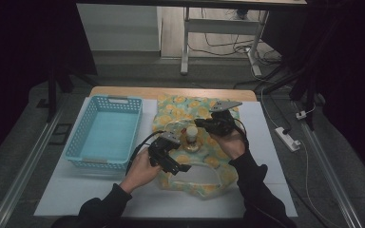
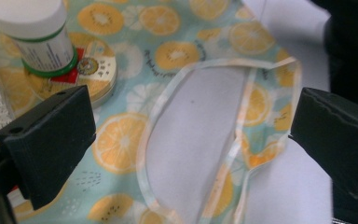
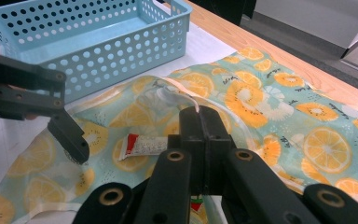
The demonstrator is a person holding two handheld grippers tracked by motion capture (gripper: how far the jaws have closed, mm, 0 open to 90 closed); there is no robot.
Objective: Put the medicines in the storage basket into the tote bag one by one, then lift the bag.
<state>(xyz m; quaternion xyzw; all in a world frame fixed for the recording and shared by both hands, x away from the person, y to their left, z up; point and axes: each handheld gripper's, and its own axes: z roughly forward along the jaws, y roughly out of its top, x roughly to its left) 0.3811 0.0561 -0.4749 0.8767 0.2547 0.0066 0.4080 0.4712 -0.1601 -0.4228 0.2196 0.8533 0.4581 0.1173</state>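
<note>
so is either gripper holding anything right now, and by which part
The right gripper is shut on the fruit-print bag's white handle strap. The left gripper is open over the other handle loop, holding nothing.

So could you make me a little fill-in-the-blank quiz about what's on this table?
1. The plastic basket beside the cloth is light ____.
2. The cloth bag is printed with slices of ____.
3. The jaws of the right gripper are ____ on a white strap of the bag.
4. The jaws of the left gripper stand ____ above the bag's handle loop.

Missing words: blue; orange; shut; open
</note>
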